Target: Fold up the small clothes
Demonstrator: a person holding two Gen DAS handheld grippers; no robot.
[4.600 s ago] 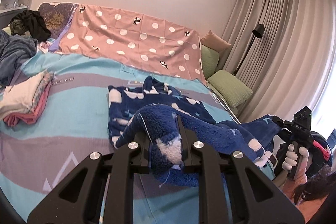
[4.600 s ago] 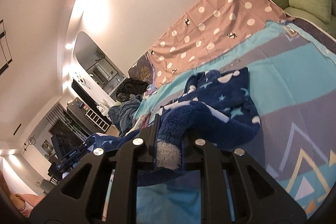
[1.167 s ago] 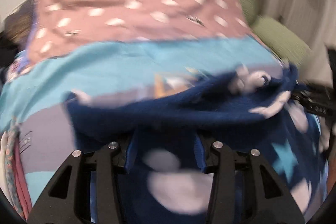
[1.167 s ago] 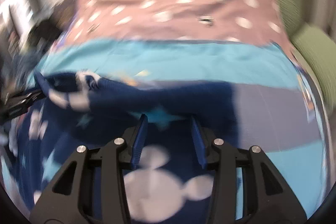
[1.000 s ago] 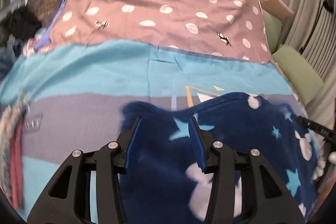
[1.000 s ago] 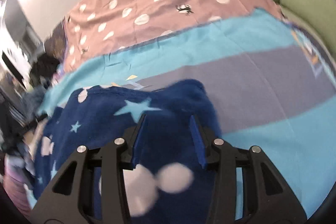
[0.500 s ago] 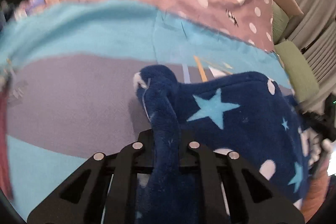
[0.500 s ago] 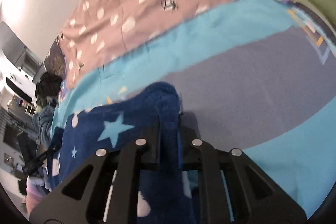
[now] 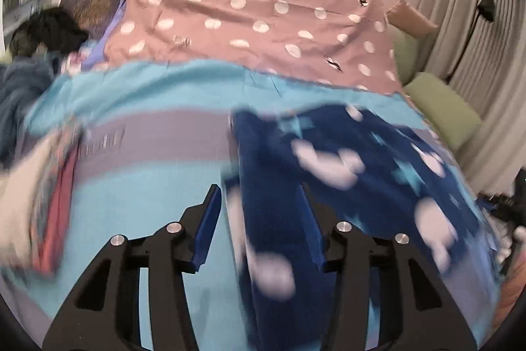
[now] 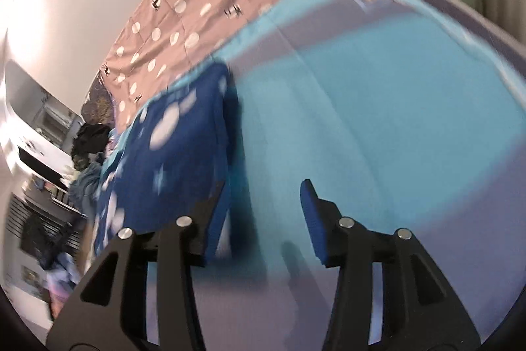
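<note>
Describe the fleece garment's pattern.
Fleece garment: dark blue with white blobs and light-blue stars, clearest in the left wrist view.

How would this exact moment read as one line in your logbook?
left gripper: open | right gripper: open | navy fleece garment: spread on bed, unheld | fold: pending

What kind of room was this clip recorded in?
Most likely a bedroom at home. The work surface is a bed with a turquoise and grey cover, a pink polka-dot sheet lies at its far side, green pillows sit by long curtains, and a navy fleece garment is spread out.
</note>
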